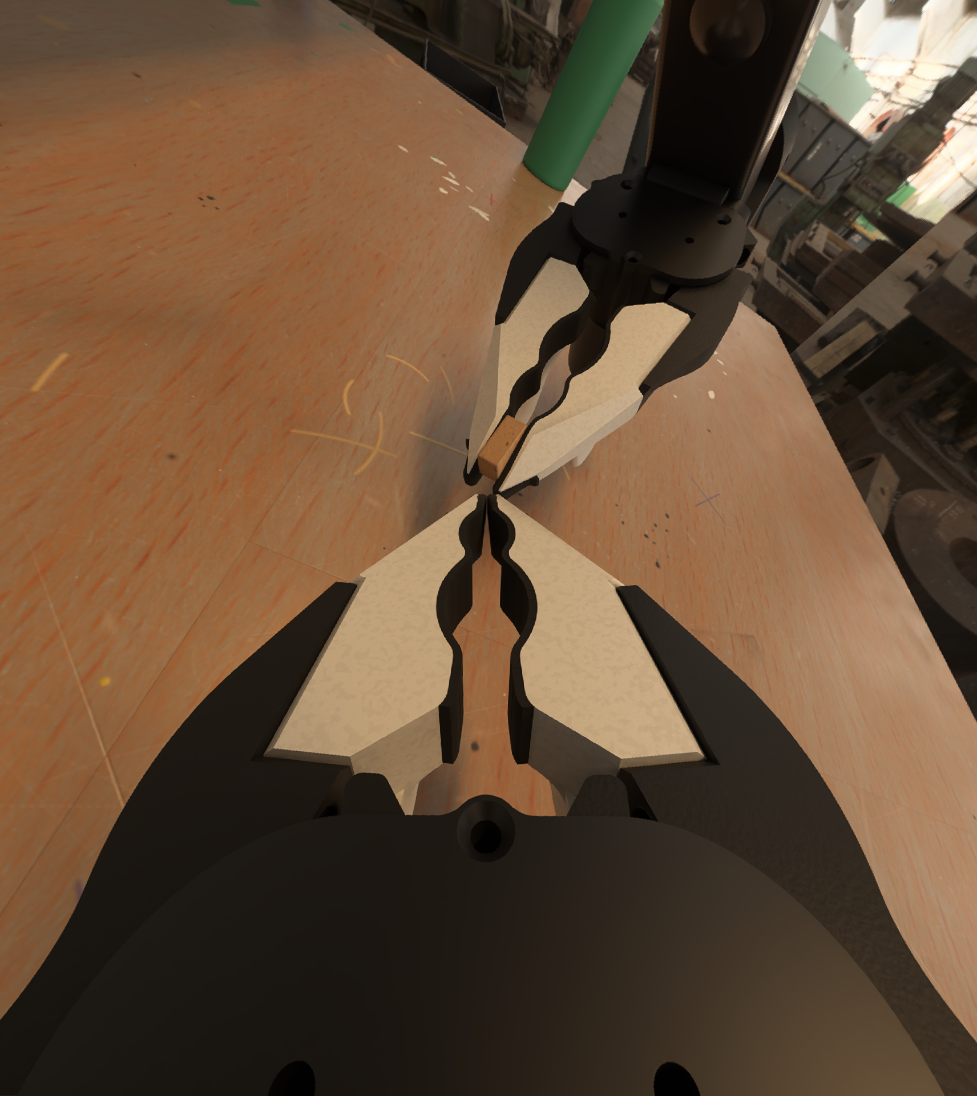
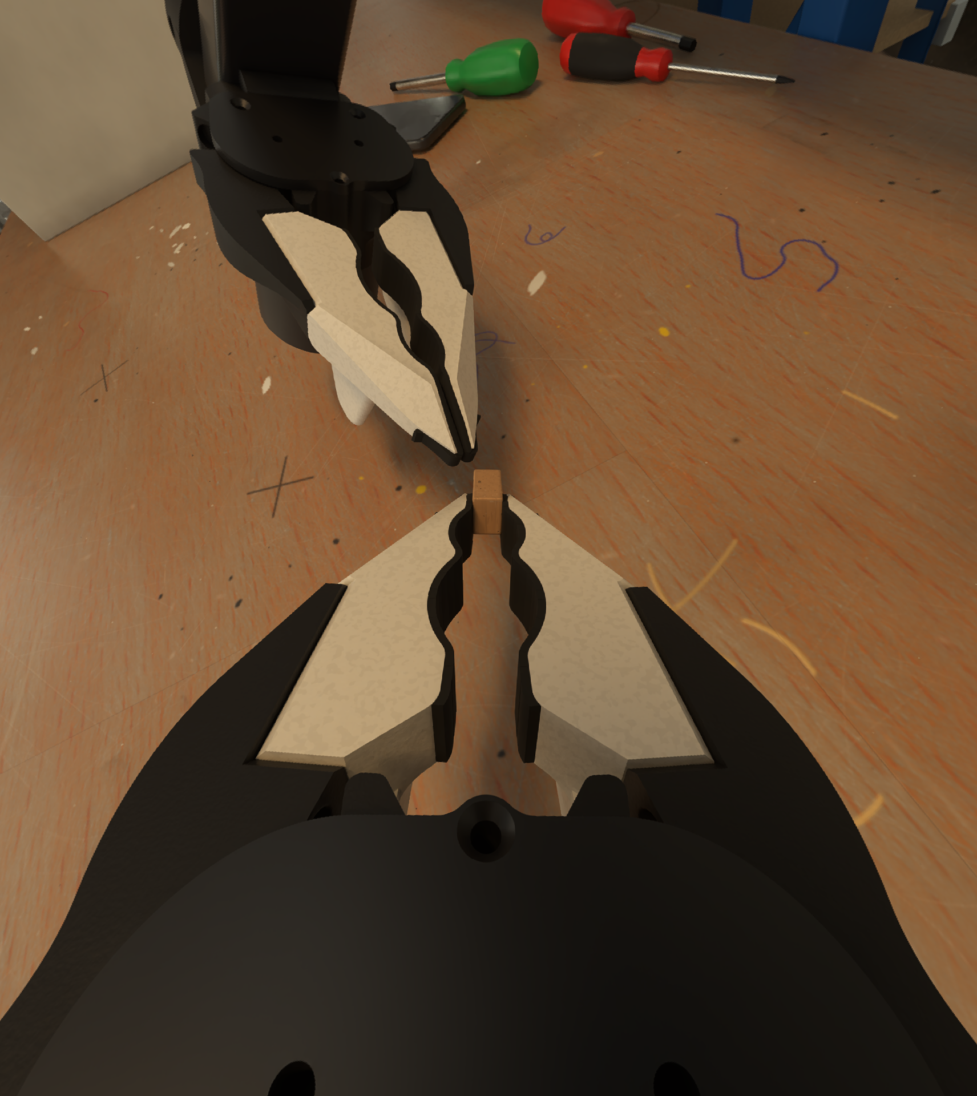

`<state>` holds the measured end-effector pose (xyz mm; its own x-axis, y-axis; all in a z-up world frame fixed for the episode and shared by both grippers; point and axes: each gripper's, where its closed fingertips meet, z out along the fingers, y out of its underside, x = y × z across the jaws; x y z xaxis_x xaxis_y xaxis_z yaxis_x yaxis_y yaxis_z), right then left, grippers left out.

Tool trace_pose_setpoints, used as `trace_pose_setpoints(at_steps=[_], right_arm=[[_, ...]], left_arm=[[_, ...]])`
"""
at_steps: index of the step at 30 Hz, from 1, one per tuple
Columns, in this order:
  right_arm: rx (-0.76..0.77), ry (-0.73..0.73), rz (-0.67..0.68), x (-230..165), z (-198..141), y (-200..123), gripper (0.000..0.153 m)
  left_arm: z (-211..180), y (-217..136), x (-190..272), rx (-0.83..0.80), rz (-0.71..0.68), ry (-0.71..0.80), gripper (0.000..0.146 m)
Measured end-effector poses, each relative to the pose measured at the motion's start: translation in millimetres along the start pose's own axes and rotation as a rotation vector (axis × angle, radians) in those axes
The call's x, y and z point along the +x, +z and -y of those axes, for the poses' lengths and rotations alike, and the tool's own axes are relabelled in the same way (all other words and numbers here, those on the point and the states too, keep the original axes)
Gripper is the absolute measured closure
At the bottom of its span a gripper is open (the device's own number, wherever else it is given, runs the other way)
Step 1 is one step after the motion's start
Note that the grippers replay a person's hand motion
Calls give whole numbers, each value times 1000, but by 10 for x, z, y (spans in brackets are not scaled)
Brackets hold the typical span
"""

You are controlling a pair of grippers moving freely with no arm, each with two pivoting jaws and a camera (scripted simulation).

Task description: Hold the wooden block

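A small tan wooden block (image 2: 487,503) is clamped between the tips of my right gripper (image 2: 487,504), just above the wooden table. In the left wrist view the same block (image 1: 498,446) shows between the right gripper's tips (image 1: 495,468). My left gripper (image 1: 487,501) is shut and empty, its tips close to the block and pointing at it. In the right wrist view the left gripper (image 2: 462,453) hangs just beyond the block, tips together and apart from it.
A worn wooden table (image 2: 771,415) with paint specks and pen marks. At the back lie a green-handled screwdriver (image 2: 492,68), two red-handled screwdrivers (image 2: 616,56), a dark flat phone-like object (image 2: 427,121) and a white box (image 2: 59,107). A green cylinder (image 1: 587,89) stands at the table's edge.
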<state>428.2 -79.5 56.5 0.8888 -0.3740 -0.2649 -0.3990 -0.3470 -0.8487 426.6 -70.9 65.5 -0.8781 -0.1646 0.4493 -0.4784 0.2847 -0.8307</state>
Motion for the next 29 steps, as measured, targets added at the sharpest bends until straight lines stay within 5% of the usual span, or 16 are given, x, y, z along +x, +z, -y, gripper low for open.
trace_pose_setpoints(at_steps=[24,29], right_arm=[[-71,-39,-302,180,-20,169,145],[-138,-200,-450,229,-17,174,145]], left_arm=[[-56,-34,-214,-7,101,-148,145],[-68,-29,-251,-15,119,-165,145]])
